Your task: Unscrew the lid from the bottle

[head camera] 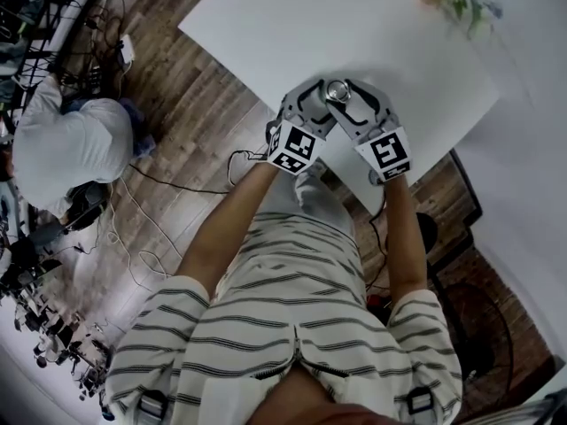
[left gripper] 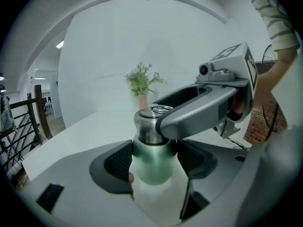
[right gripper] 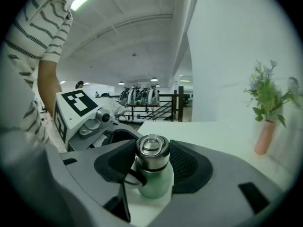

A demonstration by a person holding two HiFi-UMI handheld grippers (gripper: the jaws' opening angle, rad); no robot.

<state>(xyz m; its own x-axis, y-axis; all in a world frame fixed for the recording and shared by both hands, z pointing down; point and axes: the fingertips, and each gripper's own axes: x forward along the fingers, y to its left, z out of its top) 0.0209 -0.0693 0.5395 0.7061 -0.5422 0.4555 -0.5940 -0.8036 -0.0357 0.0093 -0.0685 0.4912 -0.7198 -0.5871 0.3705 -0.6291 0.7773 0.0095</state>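
White surface (head camera: pixel 292 25) lies bare toward 12 o'clock; by its near edge, left tool (left gripper: pixel 154 157) clamps the bottle (left gripper: pixel 151 169), right tool (right gripper: pixel 152 159) the lid (right gripper: pixel 152 150).

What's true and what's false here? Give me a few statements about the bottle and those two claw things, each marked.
1. The left gripper clamps the green bottle by its body. True.
2. The lid is already off. False: it sits on the bottle's neck.
3. The right gripper grips the lid. True.
4. The bottle lies on its side. False: it is upright.
5. The vase is empty. False: it holds flowers.
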